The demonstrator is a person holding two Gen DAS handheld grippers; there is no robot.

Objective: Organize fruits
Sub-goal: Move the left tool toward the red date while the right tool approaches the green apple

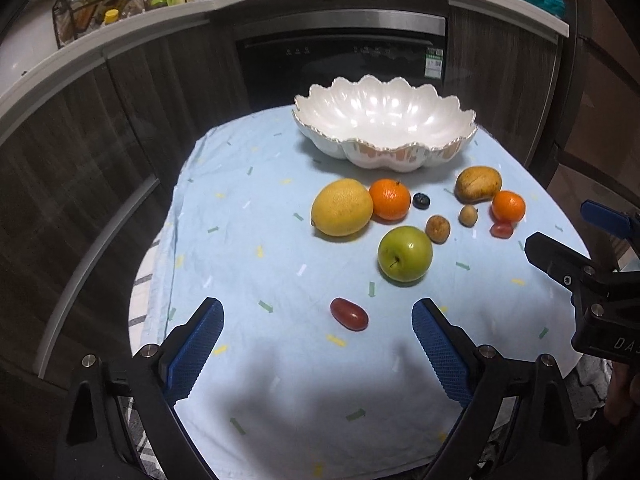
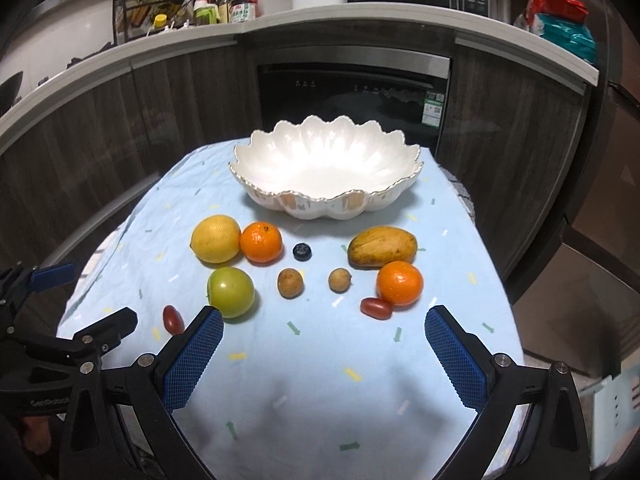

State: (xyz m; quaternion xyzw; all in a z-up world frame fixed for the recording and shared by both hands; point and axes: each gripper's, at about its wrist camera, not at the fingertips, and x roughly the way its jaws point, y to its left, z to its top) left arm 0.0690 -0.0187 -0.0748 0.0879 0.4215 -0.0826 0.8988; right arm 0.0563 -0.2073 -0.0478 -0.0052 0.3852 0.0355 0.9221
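Tomato [image 1: 349, 314] lay just ahead of my left gripper [image 1: 318, 344], between its wide-apart, empty jaws, long axis slanting across the gap. My right gripper [image 2: 324, 354], also spread and empty, sat farther off; bowl [image 1: 384, 152] waited beyond.

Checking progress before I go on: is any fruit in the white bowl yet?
No, the white bowl shows only its bare inside, and the fruits, such as the lemon and mango, lie on the cloth.

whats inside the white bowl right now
Nothing shows inside the white scalloped bowl: only its glossy interior. All the fruit, such as the lemon and mango, lies on the cloth in front. The near wall hides a strip of the bottom.
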